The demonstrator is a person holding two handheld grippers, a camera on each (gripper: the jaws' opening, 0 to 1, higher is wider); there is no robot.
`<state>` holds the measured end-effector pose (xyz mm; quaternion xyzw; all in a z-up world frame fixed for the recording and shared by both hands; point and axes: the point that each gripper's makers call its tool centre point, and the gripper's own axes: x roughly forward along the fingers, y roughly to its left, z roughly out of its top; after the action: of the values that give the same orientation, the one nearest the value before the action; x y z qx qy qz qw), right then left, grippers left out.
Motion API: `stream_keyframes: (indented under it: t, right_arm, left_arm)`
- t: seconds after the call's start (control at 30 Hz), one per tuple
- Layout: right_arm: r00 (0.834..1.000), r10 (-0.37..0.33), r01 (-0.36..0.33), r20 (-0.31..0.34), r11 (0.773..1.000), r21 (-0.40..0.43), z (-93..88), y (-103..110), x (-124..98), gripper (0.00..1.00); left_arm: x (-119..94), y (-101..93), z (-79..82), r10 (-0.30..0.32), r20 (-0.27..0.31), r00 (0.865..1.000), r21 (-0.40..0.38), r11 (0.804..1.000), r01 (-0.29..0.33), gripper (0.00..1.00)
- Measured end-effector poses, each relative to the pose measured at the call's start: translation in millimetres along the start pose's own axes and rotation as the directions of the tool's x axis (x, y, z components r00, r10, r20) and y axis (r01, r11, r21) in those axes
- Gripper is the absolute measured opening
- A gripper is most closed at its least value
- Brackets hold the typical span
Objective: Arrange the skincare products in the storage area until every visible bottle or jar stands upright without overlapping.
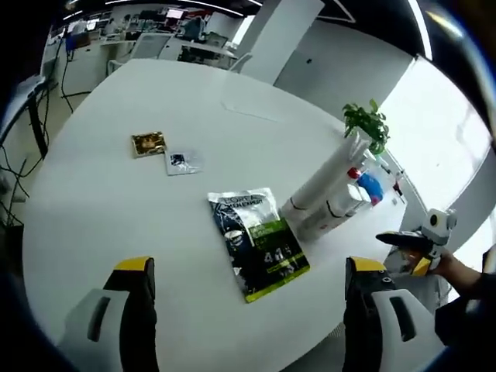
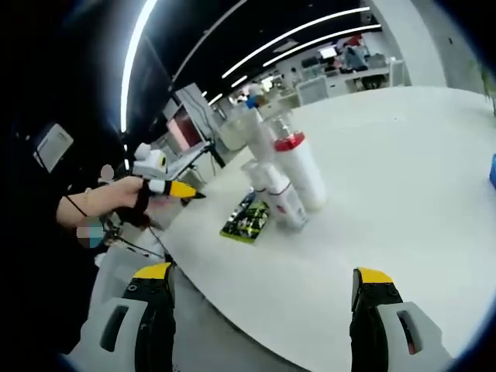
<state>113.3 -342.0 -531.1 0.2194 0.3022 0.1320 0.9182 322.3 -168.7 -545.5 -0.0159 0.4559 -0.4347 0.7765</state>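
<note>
A black, green and silver pouch (image 1: pixel 258 242) lies flat on the white round table (image 1: pixel 116 209), just ahead of my open left gripper (image 1: pixel 248 265). Right of it is a tight cluster of white bottles (image 1: pixel 322 194), one tall, a smaller one with a red cap (image 1: pixel 353 173). A gold sachet (image 1: pixel 148 143) and a silver sachet (image 1: pixel 182 162) lie flat further away. In the right gripper view, the tall white bottle with a red band (image 2: pixel 298 167), a smaller bottle (image 2: pixel 279 198) and the pouch (image 2: pixel 246 218) sit ahead of my open right gripper (image 2: pixel 263 273), which holds nothing.
A potted green plant (image 1: pixel 366 122) and a blue item (image 1: pixel 372 186) stand behind the bottles. The right gripper (image 1: pixel 415 244) hangs off the table's right edge in a hand. The left gripper (image 2: pixel 167 186) is held beyond the table's edge. Desks and chairs fill the background.
</note>
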Motion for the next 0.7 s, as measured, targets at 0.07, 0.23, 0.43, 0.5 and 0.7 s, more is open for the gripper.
stream_keyframes:
  t: [0.07,0.23,0.43,0.5,0.7]
  right_arm:
    - [1.000,-0.004,0.004,0.001,1.000,0.002,-0.1,-1,0,0.99]
    - [1.000,-0.012,0.012,0.003,1.000,0.017,0.4,-4,-1,0.99]
    - [1.000,-0.021,0.021,-0.018,1.000,0.013,-3.6,-6,1,0.99]
    - [0.999,-0.021,0.021,-0.024,1.000,0.011,-4.8,-7,1,0.99]
    - [0.999,-0.030,0.031,-0.011,0.999,0.025,-3.2,-10,0,0.99]
  left_arm:
    - [7,8.5,3.5,0.016,-0.015,1.000,-0.009,1.000,-0.016,0.94]
    - [22,26.4,5.1,0.063,-0.104,0.993,-0.001,0.998,-0.063,0.94]
    - [33,32.4,17.8,0.096,-0.170,0.981,0.019,0.995,-0.094,0.93]
    - [37,28.6,23.8,0.089,-0.170,0.981,0.056,0.995,-0.080,0.94]
    - [49,34.0,32.8,0.097,-0.238,0.967,0.253,0.967,-0.034,0.94]
